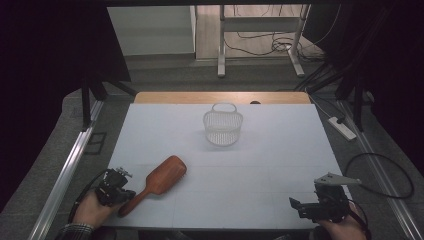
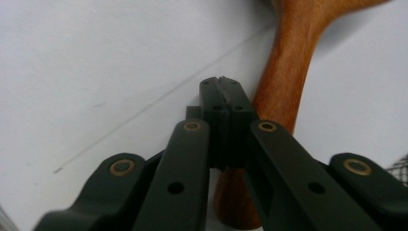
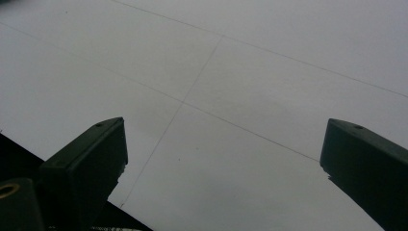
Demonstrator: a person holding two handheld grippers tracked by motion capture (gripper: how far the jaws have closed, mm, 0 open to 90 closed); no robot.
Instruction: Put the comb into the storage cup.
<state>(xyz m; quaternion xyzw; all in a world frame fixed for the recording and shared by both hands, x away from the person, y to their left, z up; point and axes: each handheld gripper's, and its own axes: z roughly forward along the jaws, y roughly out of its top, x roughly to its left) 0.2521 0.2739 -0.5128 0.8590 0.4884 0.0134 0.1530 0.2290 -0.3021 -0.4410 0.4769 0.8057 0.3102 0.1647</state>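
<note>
A brown wooden hairbrush (image 1: 162,176) lies at the front left of the white table (image 1: 280,150), head pointing away, handle toward the person. My left gripper (image 1: 118,186) sits right beside the handle's end; in the left gripper view its jaws are pressed together (image 2: 223,90) with nothing between them, and the hairbrush handle (image 2: 288,62) runs just to their right. A white mesh basket (image 1: 223,125) with a loop handle stands at the middle back of the table. My right gripper (image 1: 299,206) rests at the front right, its jaws (image 3: 223,130) wide apart over bare table.
A wooden strip (image 1: 222,97) edges the table's far side. A white power strip (image 1: 342,127) and cables lie on the floor to the right. Metal rails run along both sides, and a desk frame (image 1: 260,40) stands behind.
</note>
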